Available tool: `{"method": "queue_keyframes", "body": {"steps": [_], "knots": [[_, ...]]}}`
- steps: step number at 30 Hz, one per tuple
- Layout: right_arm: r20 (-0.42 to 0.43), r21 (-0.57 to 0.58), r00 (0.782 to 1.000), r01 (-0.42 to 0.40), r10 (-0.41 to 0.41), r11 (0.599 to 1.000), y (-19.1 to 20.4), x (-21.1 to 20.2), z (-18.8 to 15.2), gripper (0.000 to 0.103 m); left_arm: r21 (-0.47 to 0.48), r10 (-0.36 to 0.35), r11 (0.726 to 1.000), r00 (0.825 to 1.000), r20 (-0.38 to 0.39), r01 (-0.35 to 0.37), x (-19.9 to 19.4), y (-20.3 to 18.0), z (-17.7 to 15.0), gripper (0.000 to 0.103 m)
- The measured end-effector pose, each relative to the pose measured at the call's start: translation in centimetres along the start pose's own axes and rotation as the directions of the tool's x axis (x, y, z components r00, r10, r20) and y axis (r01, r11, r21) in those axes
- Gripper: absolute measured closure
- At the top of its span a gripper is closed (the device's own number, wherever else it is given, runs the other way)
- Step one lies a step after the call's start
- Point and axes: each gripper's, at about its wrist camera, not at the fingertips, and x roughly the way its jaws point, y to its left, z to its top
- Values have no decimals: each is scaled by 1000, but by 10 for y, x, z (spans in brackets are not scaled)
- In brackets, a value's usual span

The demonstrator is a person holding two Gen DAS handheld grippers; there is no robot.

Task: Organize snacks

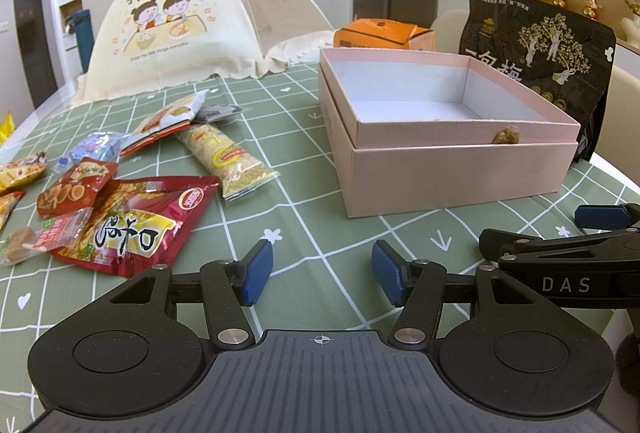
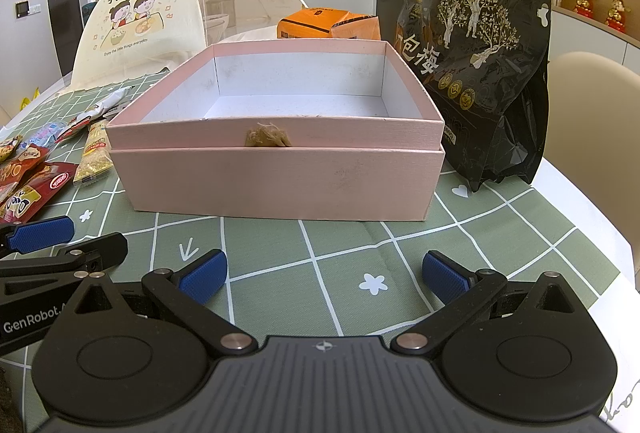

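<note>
Snack packets lie scattered on the green checked worktop, left of an open pink box whose inside holds nothing; the biggest is a red pouch, with a long clear-wrapped yellow pack nearest the box. A tall black bag stands just right of the box, an orange carton behind it, and a cream food cover further back. The left tool and right tool both hang over bare cloth in front of the box, blue pads spread apart, gripping nothing.
</note>
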Motion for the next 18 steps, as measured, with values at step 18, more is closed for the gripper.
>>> {"method": "queue_keyframes", "body": {"steps": [18], "knots": [[-193,-27,981,-32,26,999,0,4,20,0,-44,-53,998,995,-83,49,-60,67,15,46]]}}
